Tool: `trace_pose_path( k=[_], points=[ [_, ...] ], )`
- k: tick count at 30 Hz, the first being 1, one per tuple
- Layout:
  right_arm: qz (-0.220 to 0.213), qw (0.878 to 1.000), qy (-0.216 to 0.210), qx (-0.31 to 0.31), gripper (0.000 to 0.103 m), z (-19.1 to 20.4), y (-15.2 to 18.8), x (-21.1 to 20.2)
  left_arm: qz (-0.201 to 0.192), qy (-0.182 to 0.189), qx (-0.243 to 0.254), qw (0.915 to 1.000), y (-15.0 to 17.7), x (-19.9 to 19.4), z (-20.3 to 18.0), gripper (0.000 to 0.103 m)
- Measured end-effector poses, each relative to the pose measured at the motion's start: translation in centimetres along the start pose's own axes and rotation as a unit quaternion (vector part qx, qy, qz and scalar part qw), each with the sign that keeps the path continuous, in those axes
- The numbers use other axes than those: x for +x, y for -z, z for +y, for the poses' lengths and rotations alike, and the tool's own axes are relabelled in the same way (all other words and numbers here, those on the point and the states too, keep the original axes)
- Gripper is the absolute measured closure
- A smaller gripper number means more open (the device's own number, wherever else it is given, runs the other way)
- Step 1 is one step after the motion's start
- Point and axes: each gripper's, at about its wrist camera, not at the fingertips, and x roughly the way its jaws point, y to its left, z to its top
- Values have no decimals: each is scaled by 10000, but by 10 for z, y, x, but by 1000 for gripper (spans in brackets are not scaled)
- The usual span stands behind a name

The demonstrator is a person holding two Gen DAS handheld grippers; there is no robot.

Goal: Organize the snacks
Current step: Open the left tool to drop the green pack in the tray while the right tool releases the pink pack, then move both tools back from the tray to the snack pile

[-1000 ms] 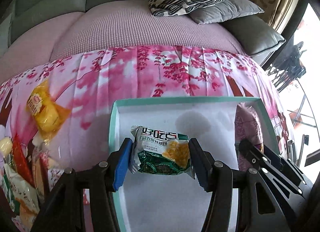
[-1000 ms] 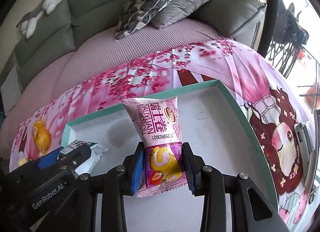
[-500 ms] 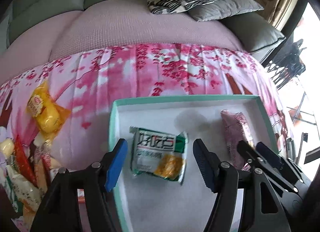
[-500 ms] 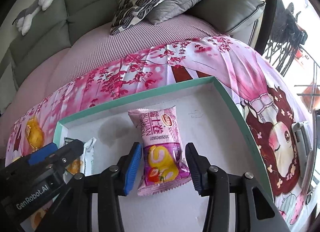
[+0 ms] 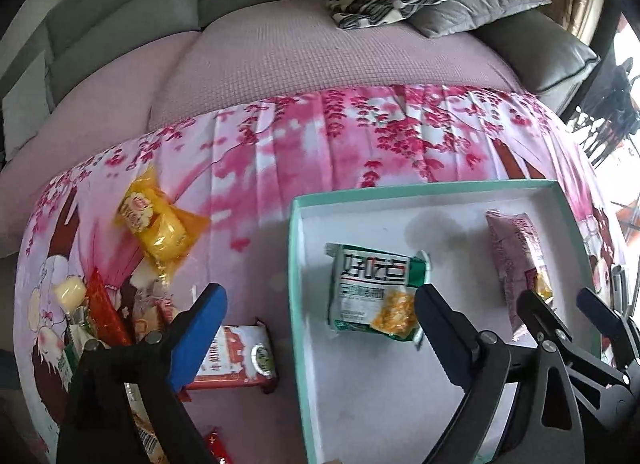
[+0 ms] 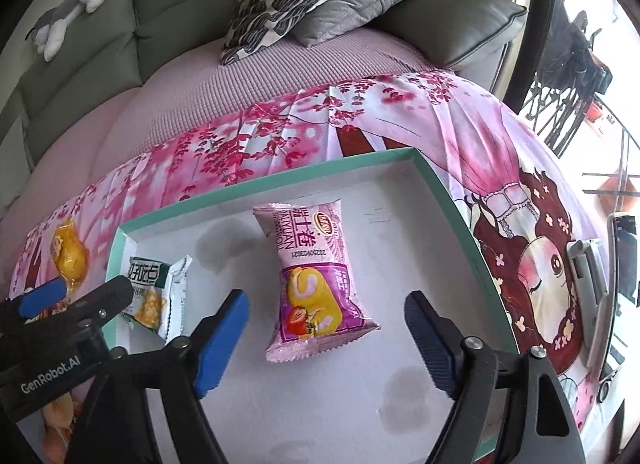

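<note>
Both pairs of jaws opening: left gripper [image 5: 320, 314] spreads, its right pad just beside the green-and-white snack packet [image 5: 374, 294], and right gripper [image 6: 326, 328] spreads clear of the pink Swiss-roll packet [image 6: 312, 284], neither packet pressed. Both packets lie flat in the teal-rimmed tray [image 6: 256, 179], green near its left edge, pink mid-floor. To finish well: lift straight up, don't drag wrappers, then fetch the yellow packet [image 5: 158, 223] off the blossom cloth [image 5: 304, 143].
</note>
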Motion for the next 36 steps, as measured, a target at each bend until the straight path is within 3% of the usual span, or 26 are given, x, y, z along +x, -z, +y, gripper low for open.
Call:
trace_pose_path(
  k=[4, 19, 31, 36],
  points=[
    [-32, 10000, -65, 41, 0, -2, 1, -2, -93, -46, -105, 9999, 0, -6, 8, 4],
    [12, 9999, -62, -104, 0, 6, 19, -12, -286, -214, 114, 9993, 17, -26, 21, 4],
    [-182, 9987, -259, -408, 0, 38, 42, -40, -423, -187, -605, 9971, 63, -53, 83, 4],
    [-136, 9976, -562, -393, 0, 51, 54, -47, -157, -151, -1082, 9939, 92, -54, 114, 4]
  ],
)
